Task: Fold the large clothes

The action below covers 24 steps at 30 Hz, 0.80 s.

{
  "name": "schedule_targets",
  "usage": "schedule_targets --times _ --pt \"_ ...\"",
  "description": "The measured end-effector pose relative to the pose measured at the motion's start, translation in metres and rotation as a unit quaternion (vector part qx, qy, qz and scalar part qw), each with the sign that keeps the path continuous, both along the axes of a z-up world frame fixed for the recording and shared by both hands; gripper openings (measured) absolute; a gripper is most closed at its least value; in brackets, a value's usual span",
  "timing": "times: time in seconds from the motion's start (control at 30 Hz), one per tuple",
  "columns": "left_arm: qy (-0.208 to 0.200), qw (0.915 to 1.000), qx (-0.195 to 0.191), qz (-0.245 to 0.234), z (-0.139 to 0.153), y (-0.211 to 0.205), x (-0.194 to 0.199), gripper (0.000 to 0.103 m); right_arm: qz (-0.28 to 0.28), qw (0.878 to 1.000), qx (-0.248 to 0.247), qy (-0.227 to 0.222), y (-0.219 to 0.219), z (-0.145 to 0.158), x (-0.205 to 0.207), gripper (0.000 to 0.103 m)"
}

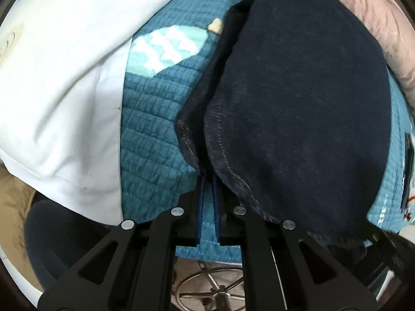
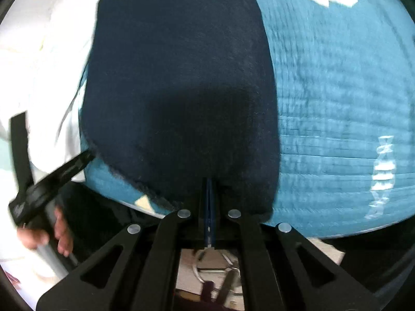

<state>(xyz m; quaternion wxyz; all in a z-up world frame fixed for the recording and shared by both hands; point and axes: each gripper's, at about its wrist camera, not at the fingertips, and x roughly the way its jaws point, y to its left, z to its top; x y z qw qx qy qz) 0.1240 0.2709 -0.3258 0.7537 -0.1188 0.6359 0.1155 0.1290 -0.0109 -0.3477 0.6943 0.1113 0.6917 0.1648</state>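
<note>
A dark navy garment (image 1: 298, 103) lies folded on a teal quilted bedspread (image 1: 155, 119). In the left wrist view my left gripper (image 1: 208, 178) is shut on the garment's stitched hem, where two layers of cloth meet at the near edge. In the right wrist view the same navy garment (image 2: 176, 77) fills the middle. My right gripper (image 2: 209, 181) is shut with its tips buried in the near hem. The left gripper (image 2: 88, 155) shows at the garment's left corner, held by a hand (image 2: 39, 233).
A white garment (image 1: 64, 77) lies spread to the left of the navy one, also seen as white cloth (image 2: 52, 64). A pink duvet (image 1: 363, 13) is bunched at the far right. The bedspread (image 2: 337, 103) extends right. A chair's metal base (image 1: 207, 292) stands below the bed edge.
</note>
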Motion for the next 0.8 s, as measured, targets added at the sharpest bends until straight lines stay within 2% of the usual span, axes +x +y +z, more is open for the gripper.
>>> schedule_targets --times 0.03,0.1,0.17,0.23,0.33,0.43,0.5,0.53,0.6,0.73,0.8 --pt "-0.002 1.0000 -0.006 -0.007 0.006 -0.003 -0.001 0.007 -0.013 1.000 0.013 0.012 -0.006 -0.005 0.002 0.000" --pt "-0.017 0.9995 -0.016 -0.020 0.021 -0.010 -0.004 0.007 -0.015 1.000 0.019 0.017 -0.013 0.007 0.004 0.000" --pt "-0.029 0.9988 -0.014 -0.036 0.039 -0.017 -0.008 0.007 0.012 1.000 0.009 0.013 -0.015 0.030 -0.001 0.006" --pt "-0.048 0.9974 -0.025 -0.048 0.055 -0.021 -0.007 0.007 0.031 0.999 0.009 0.015 -0.014 0.038 -0.007 0.006" --pt "-0.069 0.9952 -0.037 -0.058 0.068 -0.027 0.004 0.008 0.040 0.999 -0.005 0.014 -0.016 0.023 -0.011 0.003" --pt "-0.054 0.9968 -0.031 -0.049 0.052 -0.027 0.029 0.008 0.032 0.999 -0.003 0.023 -0.011 0.002 -0.010 0.003" --pt "-0.023 0.9988 -0.021 -0.039 0.031 -0.020 0.031 0.007 0.038 0.999 -0.006 0.023 -0.012 0.007 -0.010 0.003" --pt "-0.010 0.9990 -0.034 -0.025 0.018 -0.014 0.034 0.007 0.037 0.999 -0.005 0.026 -0.012 0.012 -0.009 0.003" --pt "-0.023 0.9983 -0.051 -0.018 0.014 -0.007 0.027 0.007 0.032 0.999 -0.004 0.028 -0.008 0.029 -0.006 0.005" --pt "-0.024 0.9979 -0.049 -0.034 0.014 -0.005 0.021 0.007 0.035 0.997 -0.040 -0.053 -0.009 0.065 0.017 0.006" --pt "-0.025 0.9977 -0.055 -0.030 0.013 0.000 0.019 0.007 0.024 0.998 -0.039 -0.053 -0.014 0.063 0.041 0.006"
